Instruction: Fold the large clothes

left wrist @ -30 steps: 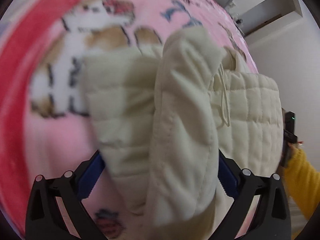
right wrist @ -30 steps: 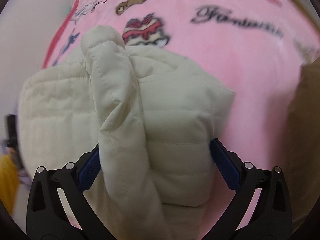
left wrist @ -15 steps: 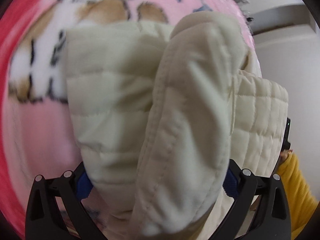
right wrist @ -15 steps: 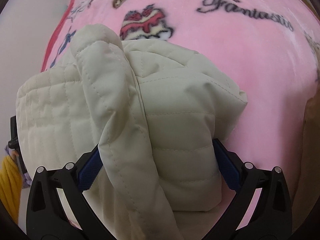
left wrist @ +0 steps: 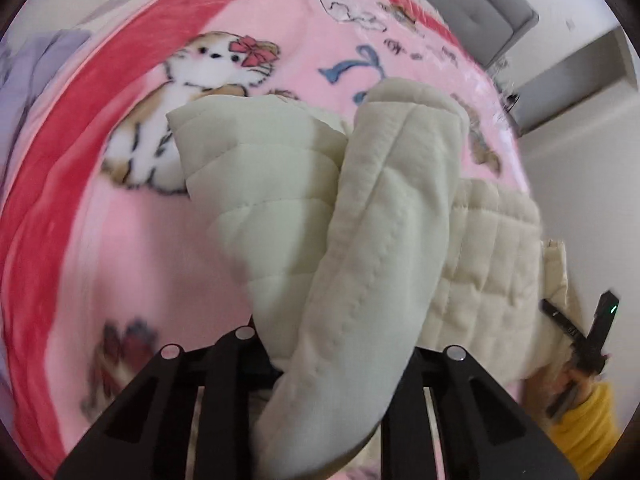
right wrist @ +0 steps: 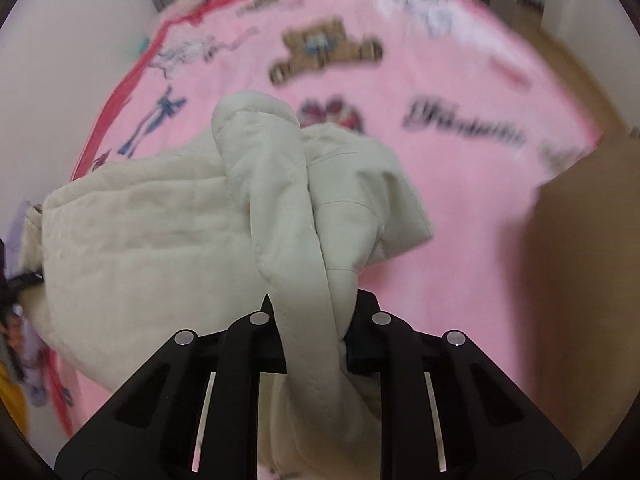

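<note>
A cream quilted jacket (left wrist: 380, 216) is bunched and lifted over a pink cartoon-print blanket (left wrist: 132, 240). My left gripper (left wrist: 340, 360) is shut on a thick rolled edge of the jacket. My right gripper (right wrist: 316, 332) is shut on another rolled edge of the same jacket (right wrist: 168, 224). The jacket hangs between the two grippers, folded in loose layers. The fingertips of both grippers are hidden in the cloth. The right gripper also shows in the left wrist view (left wrist: 576, 344) at the far right, held by a hand in a yellow sleeve.
The blanket covers a bed with a red border (left wrist: 52, 152) and a teddy-bear print (right wrist: 324, 52). A grey headboard (left wrist: 472, 4) stands at the far end. White walls flank the bed. Brown floor (right wrist: 584, 240) lies beside the bed's right edge.
Both grippers have closed from wide open onto the jacket's rolled edges and have pulled back and up, so more of the blanket shows around the jacket.
</note>
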The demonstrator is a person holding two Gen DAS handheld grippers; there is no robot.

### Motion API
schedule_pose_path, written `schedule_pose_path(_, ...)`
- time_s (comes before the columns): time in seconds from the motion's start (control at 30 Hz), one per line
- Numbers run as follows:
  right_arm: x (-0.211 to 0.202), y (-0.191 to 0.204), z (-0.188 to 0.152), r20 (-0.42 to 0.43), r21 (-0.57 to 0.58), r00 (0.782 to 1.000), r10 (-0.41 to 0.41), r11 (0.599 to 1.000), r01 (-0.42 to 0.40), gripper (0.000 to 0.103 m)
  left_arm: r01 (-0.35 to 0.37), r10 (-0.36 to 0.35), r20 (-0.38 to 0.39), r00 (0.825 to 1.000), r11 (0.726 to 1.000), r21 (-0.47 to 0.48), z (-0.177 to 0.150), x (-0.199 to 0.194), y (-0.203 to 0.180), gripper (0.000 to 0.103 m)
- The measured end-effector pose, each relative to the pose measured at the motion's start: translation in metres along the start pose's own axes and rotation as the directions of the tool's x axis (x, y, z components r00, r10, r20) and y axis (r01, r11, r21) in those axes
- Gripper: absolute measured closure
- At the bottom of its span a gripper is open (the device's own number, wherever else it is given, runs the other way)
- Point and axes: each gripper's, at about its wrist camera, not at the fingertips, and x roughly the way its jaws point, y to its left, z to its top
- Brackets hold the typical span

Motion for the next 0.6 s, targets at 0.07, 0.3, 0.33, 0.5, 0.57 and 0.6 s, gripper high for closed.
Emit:
schedule_pose_path(0.07, -0.029, 0.011, -0.002, 0.033, -0.01, 0.999, 0.005, 1.0, -0.004, 0.09, -0.002, 0.001, 0.04, 0.999, 0.999, 0.043, -0.015, -0.028, -0.01, 0.084)
schedule_pose_path(0.3, -0.124, 0.022, -0.082, 0.008, -0.076, 1.0, -0.005, 0.997, 0.005, 0.093, 0.005, -0.005, 0.007, 1.0, 0.999, -0.053, -0.105, -0.096, 0.014, 0.083)
schedule_pose_path(0.33, -0.124, 0.02, -0.092, -0.015, -0.064, 1.0, 0.0, 0.998, -0.001, 0.093, 0.0, 0.0, -0.007, 1.0, 0.998, -0.067, -0.117, -0.092, 0.022, 0.083)
schedule_pose_path(0.5, -0.106, 0.004, -0.15, -0.08, -0.05, 0.997, -0.017, 0.999, 0.013, 0.086, -0.002, -0.002, -0.03, 1.0, 0.994, -0.109, -0.163, -0.077, 0.053, 0.078)
schedule_pose_path(0.57, -0.099, -0.007, -0.155, -0.104, -0.024, 0.995, -0.012, 1.0, 0.009, 0.077, -0.029, 0.024, -0.05, 0.998, 0.995, -0.1, -0.16, -0.071, 0.049, 0.077)
schedule_pose_path(0.6, -0.098, -0.014, -0.153, -0.1, -0.02, 0.995, -0.022, 1.0, 0.02, 0.064, -0.053, 0.049, -0.057, 0.997, 0.996, -0.075, -0.157, -0.066, 0.046, 0.076)
